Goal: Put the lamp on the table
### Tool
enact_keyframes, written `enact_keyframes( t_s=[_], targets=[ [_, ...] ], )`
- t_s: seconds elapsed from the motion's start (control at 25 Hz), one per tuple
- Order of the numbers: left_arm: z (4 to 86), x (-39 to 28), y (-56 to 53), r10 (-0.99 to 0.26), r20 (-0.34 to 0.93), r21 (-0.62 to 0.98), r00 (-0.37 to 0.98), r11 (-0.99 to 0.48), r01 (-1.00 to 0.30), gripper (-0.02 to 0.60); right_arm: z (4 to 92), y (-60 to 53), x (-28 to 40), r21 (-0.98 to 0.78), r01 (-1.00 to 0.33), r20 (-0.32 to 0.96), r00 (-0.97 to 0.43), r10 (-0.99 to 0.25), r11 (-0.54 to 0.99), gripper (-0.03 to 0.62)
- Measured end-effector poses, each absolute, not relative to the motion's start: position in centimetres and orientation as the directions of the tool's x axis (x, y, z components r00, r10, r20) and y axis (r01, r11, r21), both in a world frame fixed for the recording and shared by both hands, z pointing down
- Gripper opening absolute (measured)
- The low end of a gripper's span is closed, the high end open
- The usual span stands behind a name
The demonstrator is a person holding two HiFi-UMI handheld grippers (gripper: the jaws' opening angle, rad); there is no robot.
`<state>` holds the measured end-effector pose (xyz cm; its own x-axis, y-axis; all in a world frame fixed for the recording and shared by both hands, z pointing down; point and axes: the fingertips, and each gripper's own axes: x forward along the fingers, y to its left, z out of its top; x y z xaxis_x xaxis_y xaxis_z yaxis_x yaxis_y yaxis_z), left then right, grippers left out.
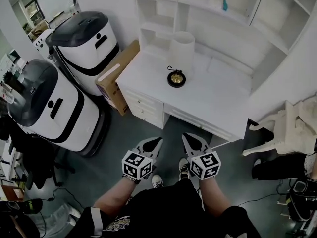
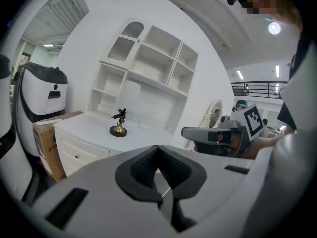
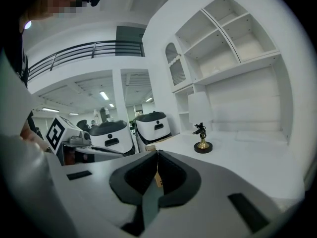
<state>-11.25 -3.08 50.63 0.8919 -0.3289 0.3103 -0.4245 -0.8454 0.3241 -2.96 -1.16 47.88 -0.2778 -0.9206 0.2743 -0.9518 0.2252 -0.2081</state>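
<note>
The lamp [image 1: 176, 78], a small gold stem on a round black base, stands on the white table [image 1: 218, 103] in front of a white cylindrical shade [image 1: 182, 48]. It also shows in the left gripper view as the lamp [image 2: 119, 125] and in the right gripper view as the lamp [image 3: 202, 142]. My left gripper [image 1: 154, 144] and right gripper [image 1: 190, 142] hang side by side over the floor, short of the table's front edge. Both are shut with nothing in them. Each gripper's jaws, the left gripper [image 2: 158, 148] and the right gripper [image 3: 157, 153], meet at the tips.
A white shelf unit [image 1: 233, 19] rises at the back of the table, with drawers [image 1: 143, 105] under its left end. A cardboard box [image 1: 116, 78] and two white-and-black machines [image 1: 86, 38] [image 1: 49, 108] stand to the left. A white chair [image 1: 282, 130] is to the right.
</note>
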Motion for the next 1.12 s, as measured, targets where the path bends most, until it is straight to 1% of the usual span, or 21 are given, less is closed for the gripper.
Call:
enact_keyframes(
  t_s=[0.32,1.12],
  targets=[
    [49.8,-11.8,-2.0,-0.308,0.3,0.303,0.903,-0.866,-0.397,0.006,47.3,0.1,-3.8,-0.192,-0.961,0.263,-0.245,-0.933,0.199,0.026],
    [49.9,-10.5,-1.3,-0.292,0.293,0.305,0.91,-0.874,-0.379,0.006,47.4,0.9,-3.0,-0.179,-0.964,0.271,-0.241,-0.932,0.197,0.025]
  ],
)
